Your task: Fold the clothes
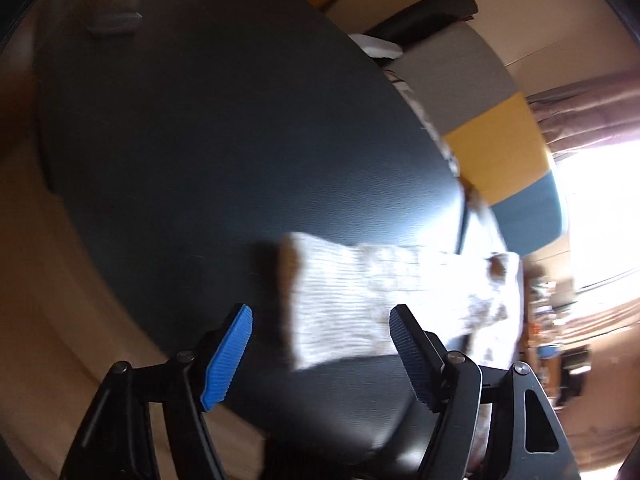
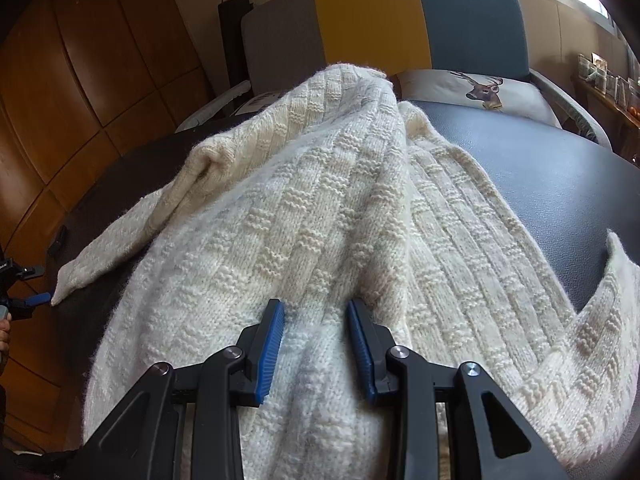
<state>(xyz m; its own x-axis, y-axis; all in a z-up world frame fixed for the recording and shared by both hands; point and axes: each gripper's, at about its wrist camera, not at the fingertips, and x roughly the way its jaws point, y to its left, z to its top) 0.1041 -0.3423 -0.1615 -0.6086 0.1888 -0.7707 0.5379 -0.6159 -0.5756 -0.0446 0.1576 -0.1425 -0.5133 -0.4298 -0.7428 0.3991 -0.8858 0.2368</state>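
A cream cable-knit sweater [image 2: 320, 208] lies spread over the dark round table [image 2: 540, 168]. My right gripper [image 2: 315, 306] is shut on a thick fold of its body, and the knit rises in a ridge away from the pads. One sleeve [image 2: 104, 256] stretches out to the left. In the blurred left wrist view that sleeve end [image 1: 340, 300] lies on the table [image 1: 200, 140] just beyond my left gripper [image 1: 322, 310], which is open and holds nothing. The left gripper's blue pad [image 2: 38, 300] also shows at the far left edge of the right wrist view.
Behind the table stands a sofa with a grey, yellow and teal back [image 2: 368, 20] and a deer-print cushion [image 2: 480, 92]. Wooden wall panels [image 2: 100, 60] fill the left. A bright window [image 1: 600, 208] and a cluttered shelf [image 2: 608, 80] lie to the right.
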